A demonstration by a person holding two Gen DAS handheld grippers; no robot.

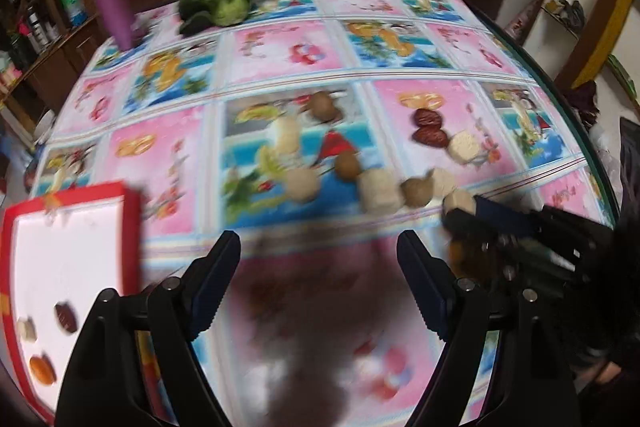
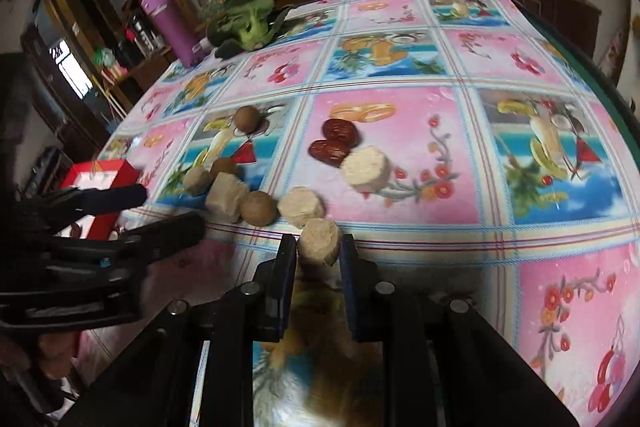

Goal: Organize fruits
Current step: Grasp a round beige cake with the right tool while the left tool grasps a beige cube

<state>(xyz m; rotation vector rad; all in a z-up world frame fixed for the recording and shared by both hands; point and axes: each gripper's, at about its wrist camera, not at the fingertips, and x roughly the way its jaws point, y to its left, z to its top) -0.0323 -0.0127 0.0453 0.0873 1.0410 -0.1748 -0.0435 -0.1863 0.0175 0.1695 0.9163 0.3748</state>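
My right fingers [image 2: 347,263] have a pale round chunk [image 2: 320,241] between them, pads seemingly touching both its sides, so I read the right gripper [image 2: 318,259] as closed on it, low over the cloth [image 2: 500,67]. My left gripper [image 1: 320,259] hangs wide open and empty, near the red tray [image 1: 132,227].

To do this well, I'd lift straight up before swinging left, so the chunk clears the brown fruit [image 2: 259,207] and the next chunk [image 2: 301,206] just beyond it, then release low over the tray.

The chunk is beige, rough and crumbly-looking, a short cylinder; I'd squeeze gently. The tray already holds three pieces.
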